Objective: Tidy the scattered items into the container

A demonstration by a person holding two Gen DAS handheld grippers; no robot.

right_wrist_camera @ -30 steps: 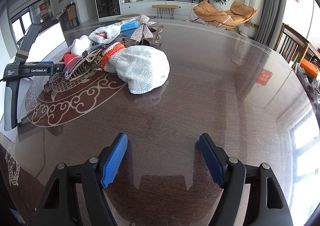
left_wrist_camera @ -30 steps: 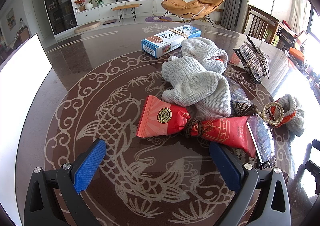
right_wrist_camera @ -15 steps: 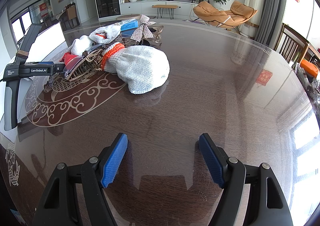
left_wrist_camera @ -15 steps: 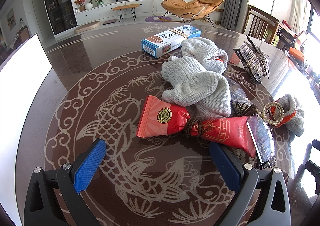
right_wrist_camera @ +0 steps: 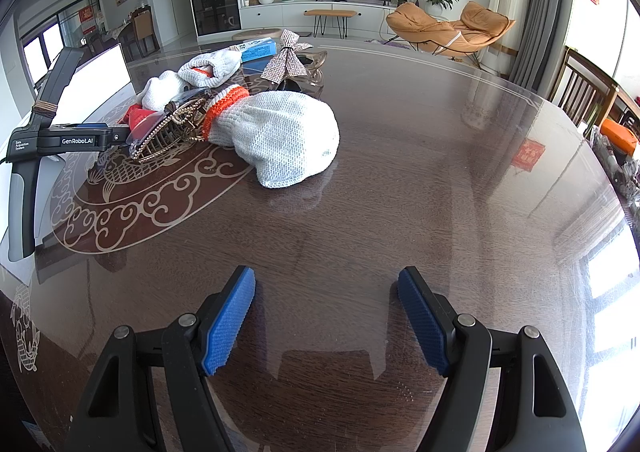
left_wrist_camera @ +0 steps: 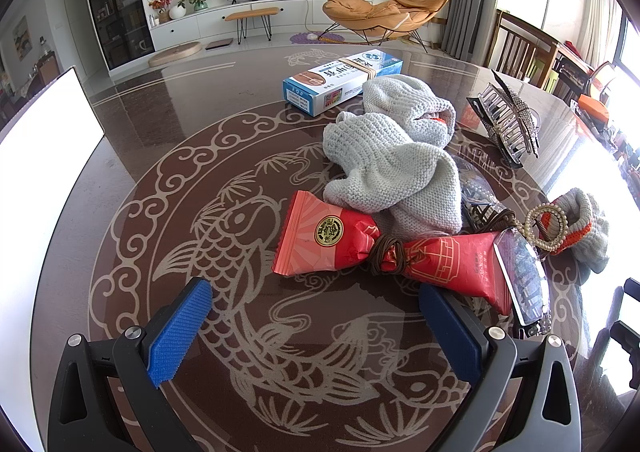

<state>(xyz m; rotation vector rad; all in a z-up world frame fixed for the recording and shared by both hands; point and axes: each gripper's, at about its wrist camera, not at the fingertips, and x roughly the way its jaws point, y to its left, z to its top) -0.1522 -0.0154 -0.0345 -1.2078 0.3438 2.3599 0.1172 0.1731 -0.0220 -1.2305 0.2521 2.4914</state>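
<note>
While both grippers hover low over the dark round table (left_wrist_camera: 120, 140), nothing has shifted since a second ago: each view matches its earlier pictures item for item. The left gripper (left_wrist_camera: 316, 326) has its blue-padded fingers spread wide and empty, just short of a red snack packet (left_wrist_camera: 328, 240) whose middle is bound by a brown hair tie (left_wrist_camera: 386, 252). Behind the packet lies a heap of grey knitted gloves (left_wrist_camera: 396, 168), and beyond that a blue-and-white box (left_wrist_camera: 340, 82) with a band around it. To the right sit a rhinestone hair claw (left_wrist_camera: 510, 124), a pearl bracelet (left_wrist_camera: 546, 222) resting on another knitted glove with an orange cuff (left_wrist_camera: 584, 228), and a dark clear-topped hair clip (left_wrist_camera: 522, 280) touching the packet's end. A white panel (left_wrist_camera: 36, 148) at the table's left edge may be the container's wall; I cannot tell.

The right gripper (right_wrist_camera: 326, 318) also stands spread and empty, over bare wood well apart from the pile. In its view the orange-cuffed glove (right_wrist_camera: 280, 140) is nearest, with a gold hair claw (right_wrist_camera: 172, 134) against its cuff and a sparkly bow clip (right_wrist_camera: 286, 60) farther back.
</note>
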